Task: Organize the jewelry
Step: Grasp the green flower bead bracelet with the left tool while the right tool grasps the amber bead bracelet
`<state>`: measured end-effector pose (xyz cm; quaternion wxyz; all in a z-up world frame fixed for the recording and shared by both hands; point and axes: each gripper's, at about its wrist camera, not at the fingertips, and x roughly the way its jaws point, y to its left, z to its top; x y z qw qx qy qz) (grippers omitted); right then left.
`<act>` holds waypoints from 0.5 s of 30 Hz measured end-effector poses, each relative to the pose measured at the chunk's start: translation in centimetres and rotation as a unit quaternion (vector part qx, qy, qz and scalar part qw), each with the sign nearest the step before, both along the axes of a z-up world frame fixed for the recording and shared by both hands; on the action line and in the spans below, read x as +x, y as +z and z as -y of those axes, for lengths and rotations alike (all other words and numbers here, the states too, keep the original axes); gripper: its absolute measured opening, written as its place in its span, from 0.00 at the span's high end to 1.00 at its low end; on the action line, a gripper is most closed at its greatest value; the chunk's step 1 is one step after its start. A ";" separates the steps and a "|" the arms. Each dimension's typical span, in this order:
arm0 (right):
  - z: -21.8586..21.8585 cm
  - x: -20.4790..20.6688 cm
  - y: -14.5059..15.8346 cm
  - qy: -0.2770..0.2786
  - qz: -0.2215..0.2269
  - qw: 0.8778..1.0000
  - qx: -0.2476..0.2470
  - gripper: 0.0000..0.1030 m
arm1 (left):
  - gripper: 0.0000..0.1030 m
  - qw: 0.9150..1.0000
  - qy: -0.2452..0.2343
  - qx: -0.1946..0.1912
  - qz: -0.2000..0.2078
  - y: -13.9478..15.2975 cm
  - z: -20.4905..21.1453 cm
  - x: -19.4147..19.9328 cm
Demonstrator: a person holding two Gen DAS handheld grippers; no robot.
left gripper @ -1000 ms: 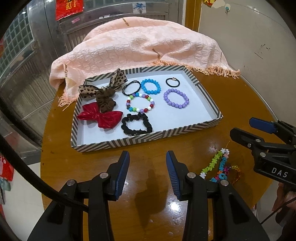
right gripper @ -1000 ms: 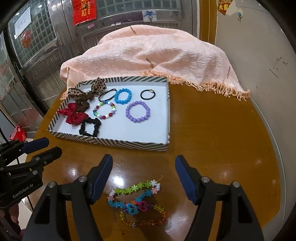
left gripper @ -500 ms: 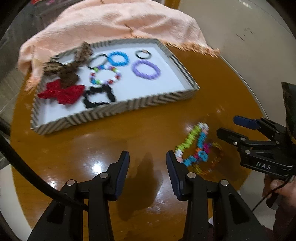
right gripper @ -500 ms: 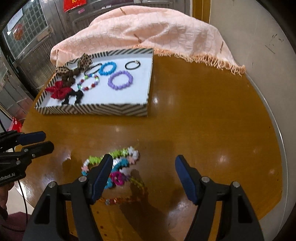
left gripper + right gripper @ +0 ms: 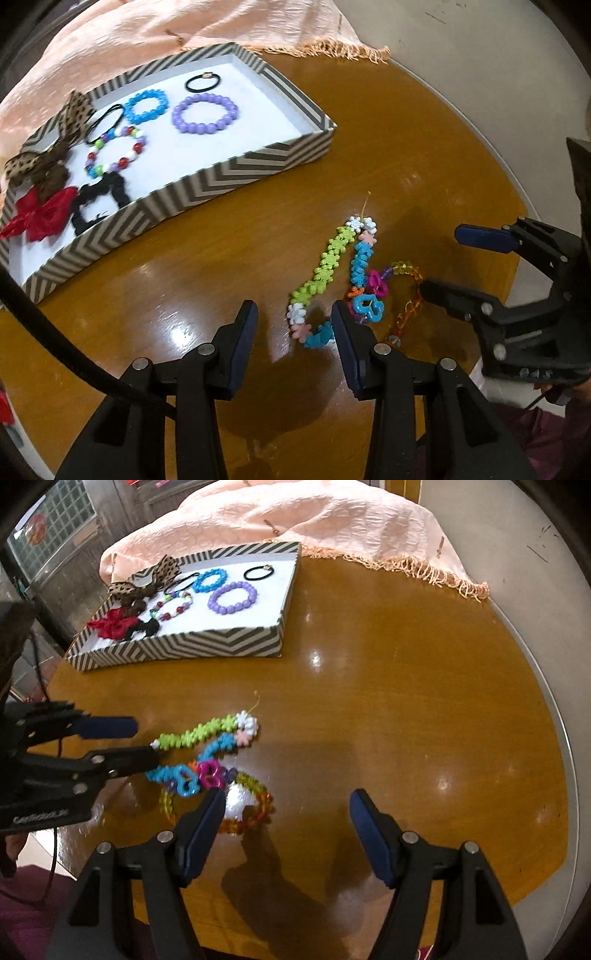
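Observation:
A tangle of bead strands lies on the round wooden table: a green flower strand (image 5: pixel 325 266) (image 5: pixel 195 734), a blue strand (image 5: pixel 360 258) with pink and blue charms (image 5: pixel 199 775), and an amber bracelet (image 5: pixel 406 295) (image 5: pixel 255 805). My left gripper (image 5: pixel 294 321) (image 5: pixel 144 740) is open just over the strands' near end, whose white flower shows between its fingers. My right gripper (image 5: pixel 287 801) (image 5: pixel 441 260) is open wide beside the pile, its left finger next to the amber bracelet. Neither holds anything. The striped tray (image 5: pixel 236 173) (image 5: pixel 207 646) sits further back.
The tray holds a purple bracelet (image 5: pixel 205 114), a blue bracelet (image 5: pixel 146 105), a black hair tie (image 5: pixel 202 82), a multicolour bracelet (image 5: pixel 114 151), two bows and a black scrunchie. A peach fringed cloth (image 5: pixel 295 517) lies behind it. The table's rim (image 5: pixel 546 686) curves along the right.
Both grippers have come down and closed in on the bead strands from opposite sides. The tray has slid to the upper left of both views. Neither gripper's jaws have changed.

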<state>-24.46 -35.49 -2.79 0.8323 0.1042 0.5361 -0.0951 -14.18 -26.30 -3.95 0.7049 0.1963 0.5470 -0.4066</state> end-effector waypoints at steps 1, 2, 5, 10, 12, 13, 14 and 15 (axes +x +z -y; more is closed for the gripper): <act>-0.2 0.0 -0.1 0.003 -0.001 1.000 -0.001 0.29 | 0.78 1.000 -0.002 0.003 0.000 -0.2 0.3 0.0; -0.4 0.1 -0.3 0.008 -0.005 1.000 -0.009 0.29 | 0.78 1.000 -0.004 0.005 -0.002 -0.4 0.6 0.1; -0.8 0.4 -1.0 0.020 -0.014 1.000 -0.017 0.38 | 0.78 1.000 -0.012 0.009 0.010 -0.6 1.5 0.1; -1.4 1.1 -1.5 0.037 -0.012 0.998 -0.047 0.54 | 1.00 0.999 -0.017 0.009 0.033 -0.8 2.3 0.6; -1.7 1.3 -1.4 0.044 -0.009 0.998 -0.053 0.70 | 1.00 1.000 -0.009 0.003 0.019 -0.8 2.2 1.3; -2.0 1.5 -1.4 0.054 -0.008 0.997 -0.059 0.84 | 1.00 1.000 -0.005 -0.001 0.010 -0.8 2.0 1.6; -2.2 1.7 -1.3 0.058 -0.010 0.996 -0.065 0.90 | 1.00 1.000 0.001 -0.003 0.000 -0.8 1.8 2.1; -2.3 1.7 -1.3 0.060 -0.013 0.996 -0.067 0.91 | 1.00 1.000 0.007 -0.003 -0.004 -0.7 1.5 2.4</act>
